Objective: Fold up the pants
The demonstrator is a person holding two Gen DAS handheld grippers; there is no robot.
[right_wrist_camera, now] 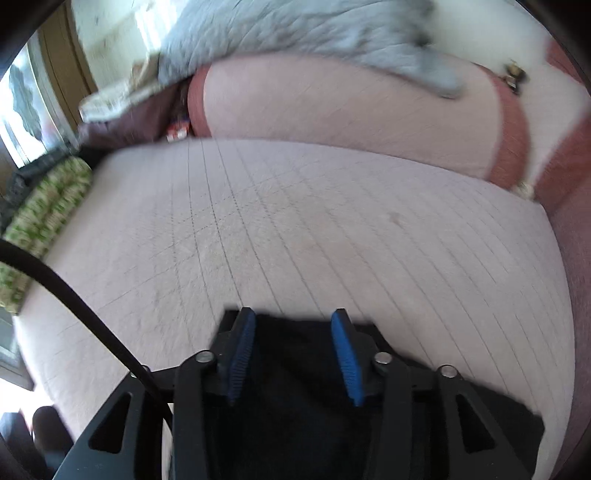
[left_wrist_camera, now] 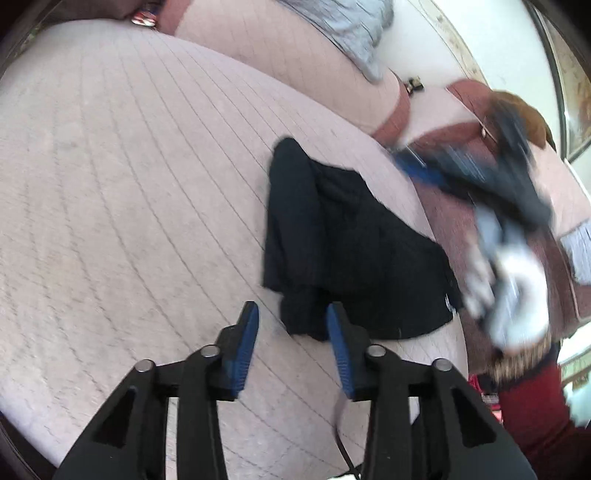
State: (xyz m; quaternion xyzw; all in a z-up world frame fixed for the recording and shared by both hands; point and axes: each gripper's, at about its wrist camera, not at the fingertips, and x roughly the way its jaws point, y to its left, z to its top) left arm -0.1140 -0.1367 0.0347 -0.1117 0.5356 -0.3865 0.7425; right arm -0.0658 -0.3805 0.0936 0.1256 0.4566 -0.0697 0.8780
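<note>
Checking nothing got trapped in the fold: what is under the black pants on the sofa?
The folded black pants lie directly on the pale pink quilted sofa seat cushion, which shows all around them. Whatever lies beneath or inside the folds is covered by the fabric and cannot be seen.

Bright daylight throughout, strongest from a blown-out window (right_wrist_camera: 26,107) at the left edge of the right wrist view. Glare on the white wall (left_wrist_camera: 424,33) in the left wrist view. Heavy motion blur on the right claw (left_wrist_camera: 506,229) seen from the left wrist camera, smeared beyond detail. Softer blur across the grey blanket (right_wrist_camera: 295,33). Strong fisheye bending everywhere, dark vignette in the corners. Black pants (left_wrist_camera: 354,240) nearly featureless, underexposed.
</note>
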